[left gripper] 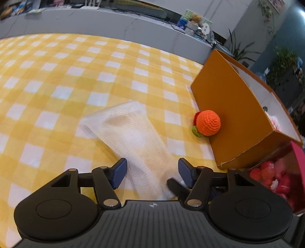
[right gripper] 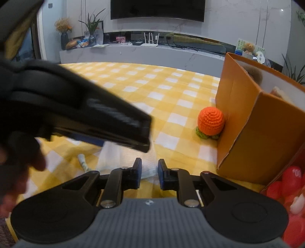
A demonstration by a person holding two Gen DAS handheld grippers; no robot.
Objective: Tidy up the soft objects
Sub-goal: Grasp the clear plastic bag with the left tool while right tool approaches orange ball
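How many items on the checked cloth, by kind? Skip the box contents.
White cloth: 1
Orange crochet ball: 1
Orange cardboard box: 1
Pink box of red items, only partly in view: 1
Total: 4

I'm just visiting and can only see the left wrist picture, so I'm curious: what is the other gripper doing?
Observer: The right gripper hangs low over the near end of the cloth, its jaws a narrow gap apart.
Operator: Is anything inside the orange box?
Observer: Something brown and fluffy shows above the wall of the box; I can't tell what it is.
Operator: And what's behind the table?
Observer: A dark TV hangs on the wall, above a shelf with a white router.
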